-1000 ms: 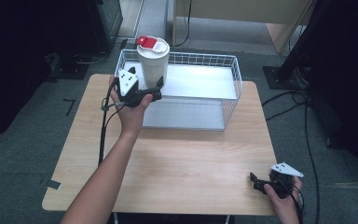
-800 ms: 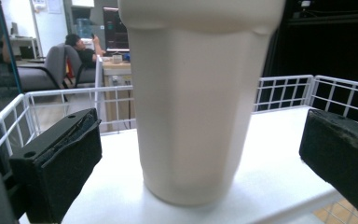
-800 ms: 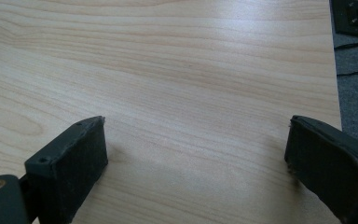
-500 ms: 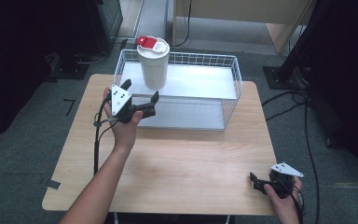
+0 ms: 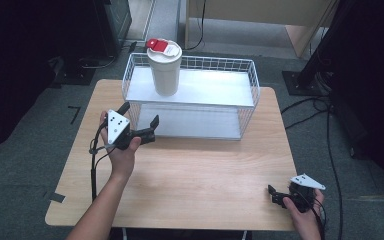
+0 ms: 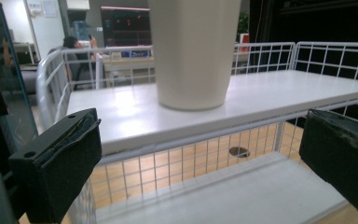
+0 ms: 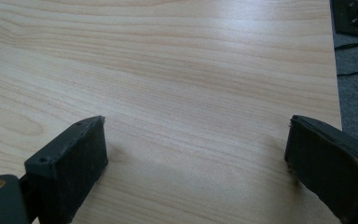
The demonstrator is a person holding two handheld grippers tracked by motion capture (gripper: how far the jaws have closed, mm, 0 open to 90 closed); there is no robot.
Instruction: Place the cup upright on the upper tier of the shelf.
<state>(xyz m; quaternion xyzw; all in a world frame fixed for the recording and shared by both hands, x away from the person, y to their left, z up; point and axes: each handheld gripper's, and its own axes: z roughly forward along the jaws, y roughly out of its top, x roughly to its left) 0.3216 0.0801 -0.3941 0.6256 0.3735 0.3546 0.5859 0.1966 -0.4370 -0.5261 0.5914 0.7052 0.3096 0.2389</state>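
Two claws, both spread and empty. Left claw (image 5: 139, 121) hangs over the tabletop (image 5: 190, 175) just in front of the wire rack (image 5: 247, 107), apart from it. White cup (image 5: 164, 70) with red-tabbed lid stands upright on the rack's upper shelf, left end, touching neither claw. Right claw (image 5: 275, 194) rests low at the tabletop's near right corner. Judged step: cup placed, release complete. Next move likely calls for drawing the left claw clear without catching the rack's wires.
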